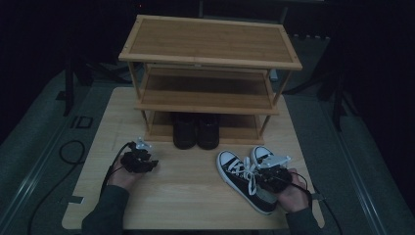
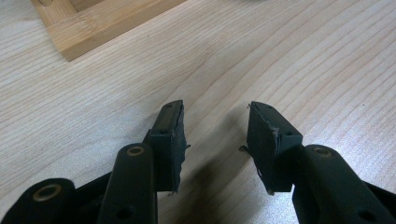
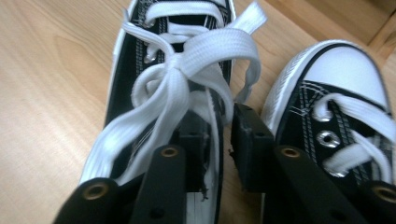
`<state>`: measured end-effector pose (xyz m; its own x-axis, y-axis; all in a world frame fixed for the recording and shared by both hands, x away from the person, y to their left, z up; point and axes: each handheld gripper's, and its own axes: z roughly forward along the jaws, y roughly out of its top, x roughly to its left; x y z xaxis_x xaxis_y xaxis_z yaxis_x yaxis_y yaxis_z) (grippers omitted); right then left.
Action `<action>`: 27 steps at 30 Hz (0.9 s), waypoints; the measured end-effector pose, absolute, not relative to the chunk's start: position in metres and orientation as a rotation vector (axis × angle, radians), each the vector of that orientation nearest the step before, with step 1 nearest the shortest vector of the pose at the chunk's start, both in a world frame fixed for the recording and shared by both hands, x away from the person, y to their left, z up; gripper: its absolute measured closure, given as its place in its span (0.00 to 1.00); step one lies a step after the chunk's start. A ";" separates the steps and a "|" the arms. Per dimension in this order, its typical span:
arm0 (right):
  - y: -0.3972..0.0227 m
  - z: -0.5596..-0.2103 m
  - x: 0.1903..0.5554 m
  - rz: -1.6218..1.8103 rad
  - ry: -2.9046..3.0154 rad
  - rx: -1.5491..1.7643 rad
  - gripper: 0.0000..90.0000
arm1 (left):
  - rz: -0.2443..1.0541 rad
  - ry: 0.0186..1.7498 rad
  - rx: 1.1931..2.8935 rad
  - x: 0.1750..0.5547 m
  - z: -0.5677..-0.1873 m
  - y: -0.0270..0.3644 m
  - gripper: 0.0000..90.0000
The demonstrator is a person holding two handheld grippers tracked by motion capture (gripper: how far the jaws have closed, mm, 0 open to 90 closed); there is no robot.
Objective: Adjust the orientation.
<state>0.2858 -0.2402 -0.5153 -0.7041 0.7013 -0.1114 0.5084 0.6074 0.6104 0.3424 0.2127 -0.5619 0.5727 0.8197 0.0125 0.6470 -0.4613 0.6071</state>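
— Two sneakers (image 1: 244,178)?
— Yes, near the table's (image 1: 195,196) right front corner. Right gripper (image 3: 219,135) straddles one sneaker's side wall, jaws slightly apart.
— Left gripper (image 2: 215,140)?
— Jaws wide, holding nothing, near the left edge.

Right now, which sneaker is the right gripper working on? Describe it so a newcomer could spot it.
Start at the wooden shoe rack on the table; a dark pair sits on its bottom shelf. In front, to the right, lie two black sneakers with white toe caps. It's the left sneaker, with the right gripper straddling its side wall, beside its loose white bow.
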 end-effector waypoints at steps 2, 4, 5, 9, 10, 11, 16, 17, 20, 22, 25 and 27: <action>-0.244 -0.509 0.283 0.804 2.500 0.960 0.78 | 0.412 1.168 2.253 0.342 -0.562 0.213 0.63; -0.248 -0.503 0.279 0.817 2.495 0.957 0.77 | 0.411 1.169 2.253 0.342 -0.562 0.213 0.63; -0.250 -0.501 0.278 0.827 2.492 0.957 0.77 | 0.412 1.169 2.253 0.342 -0.562 0.213 0.63; -0.258 -0.491 0.274 0.836 2.476 0.962 0.77 | 0.409 1.168 2.252 0.342 -0.562 0.213 0.63; -0.259 -0.490 0.274 0.834 2.474 0.963 0.77 | 0.409 1.168 2.252 0.342 -0.562 0.213 0.63; -0.261 -0.489 0.274 0.830 2.471 0.968 0.77 | 0.409 1.167 2.252 0.342 -0.562 0.213 0.63; -0.269 -0.487 0.275 0.812 2.466 0.982 0.77 | 0.411 1.168 2.251 0.342 -0.562 0.213 0.63; -0.270 -0.487 0.275 0.807 2.466 0.987 0.77 | 0.410 1.168 2.250 0.342 -0.562 0.213 0.63; -0.275 -0.487 0.274 0.802 2.465 0.990 0.77 | 0.409 1.166 2.248 0.342 -0.562 0.213 0.63; -0.277 -0.487 0.273 0.795 2.465 0.994 0.77 | 0.406 1.166 2.247 0.342 -0.562 0.213 0.63; -0.280 -0.487 0.272 0.789 2.468 0.999 0.77 | 0.403 1.165 2.246 0.342 -0.562 0.214 0.63; -0.283 -0.487 0.272 0.781 2.470 1.006 0.77 | 0.402 1.165 2.242 0.342 -0.562 0.214 0.63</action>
<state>0.2723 -0.2834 -0.4870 -0.6815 0.7221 -0.1186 0.5226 0.5937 0.6119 0.3417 0.2140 -0.5624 0.5742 0.8187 0.0020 0.6453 -0.4541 0.6142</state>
